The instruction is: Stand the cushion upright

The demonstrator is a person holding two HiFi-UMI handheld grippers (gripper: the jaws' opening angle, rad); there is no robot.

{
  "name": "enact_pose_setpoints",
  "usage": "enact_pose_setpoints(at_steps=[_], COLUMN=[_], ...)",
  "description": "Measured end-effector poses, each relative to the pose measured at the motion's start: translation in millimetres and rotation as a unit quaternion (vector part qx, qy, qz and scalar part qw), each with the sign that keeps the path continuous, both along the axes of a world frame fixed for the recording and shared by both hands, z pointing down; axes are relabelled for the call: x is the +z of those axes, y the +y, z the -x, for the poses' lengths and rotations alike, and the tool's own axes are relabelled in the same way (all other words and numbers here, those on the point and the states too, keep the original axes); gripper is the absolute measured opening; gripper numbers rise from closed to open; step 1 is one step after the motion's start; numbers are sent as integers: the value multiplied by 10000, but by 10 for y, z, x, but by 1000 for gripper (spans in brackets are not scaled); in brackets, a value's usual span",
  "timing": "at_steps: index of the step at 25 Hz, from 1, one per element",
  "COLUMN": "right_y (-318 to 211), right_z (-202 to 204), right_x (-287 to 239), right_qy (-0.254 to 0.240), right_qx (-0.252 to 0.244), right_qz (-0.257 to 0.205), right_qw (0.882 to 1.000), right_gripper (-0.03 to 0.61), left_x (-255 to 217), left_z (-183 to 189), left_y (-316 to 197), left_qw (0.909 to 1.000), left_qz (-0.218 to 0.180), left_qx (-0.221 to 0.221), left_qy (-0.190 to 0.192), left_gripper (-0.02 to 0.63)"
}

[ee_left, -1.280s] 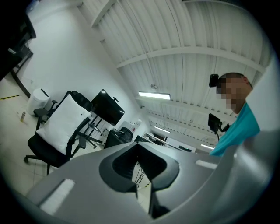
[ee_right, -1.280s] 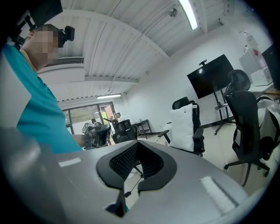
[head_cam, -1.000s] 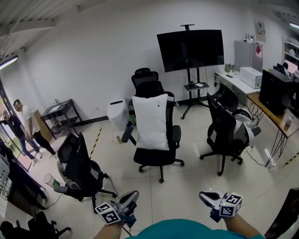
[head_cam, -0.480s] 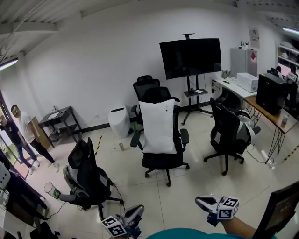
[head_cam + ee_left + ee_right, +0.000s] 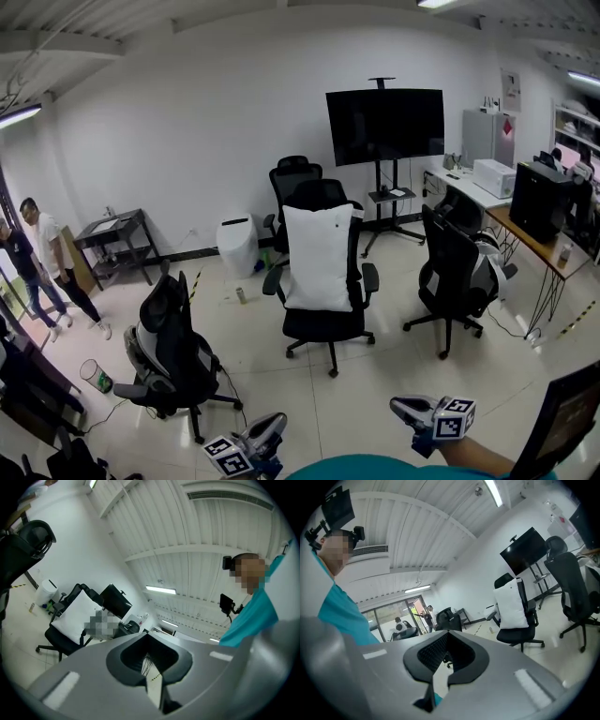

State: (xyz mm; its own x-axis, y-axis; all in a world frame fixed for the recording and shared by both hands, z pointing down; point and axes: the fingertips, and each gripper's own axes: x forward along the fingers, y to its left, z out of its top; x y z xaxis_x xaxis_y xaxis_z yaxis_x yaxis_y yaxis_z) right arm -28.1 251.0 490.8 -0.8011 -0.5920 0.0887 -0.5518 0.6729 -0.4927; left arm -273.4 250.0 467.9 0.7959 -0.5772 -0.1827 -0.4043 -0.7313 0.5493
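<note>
A white cushion (image 5: 321, 257) stands upright on the seat of a black office chair (image 5: 328, 319), leaning against its backrest in the middle of the room. It also shows in the left gripper view, cushion (image 5: 75, 616), and in the right gripper view, cushion (image 5: 512, 604). My left gripper (image 5: 274, 424) is low at the bottom edge, far from the chair, shut and empty. My right gripper (image 5: 397, 405) is at the bottom right, also shut with nothing in it. In their own views, the left gripper (image 5: 149, 641) and the right gripper (image 5: 446, 637) have their jaws together.
A second black chair (image 5: 173, 352) stands at the left and a third (image 5: 452, 281) at the right. A TV on a stand (image 5: 385, 125), a desk (image 5: 525, 234), a white bin (image 5: 236, 246) and a cart (image 5: 112, 239) line the walls. Two people (image 5: 42, 258) stand at the far left.
The view has backed away from the cushion chair, which now looks smaller and farther. Both grippers sit lower in the picture. The cushion has not moved.
</note>
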Motion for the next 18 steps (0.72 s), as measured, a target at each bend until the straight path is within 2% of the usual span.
enact_pose_setpoints(at_steps=[4, 7, 18], right_y=[-44, -66, -144], right_z=[-196, -261, -263], right_x=[-68, -101, -164], right_qy=[118, 210, 330], right_qx=[9, -34, -92], right_qz=[-104, -188, -323], right_qw=[9999, 9996, 9989], right_gripper=[0, 0, 0], left_x=[32, -20, -94], left_z=[-175, -227, -185], left_y=[87, 96, 60], left_qw=[9998, 9999, 9995], left_qz=[-51, -115, -215], left_qx=[48, -44, -157], left_qy=[-178, -110, -164], left_gripper=[11, 11, 11])
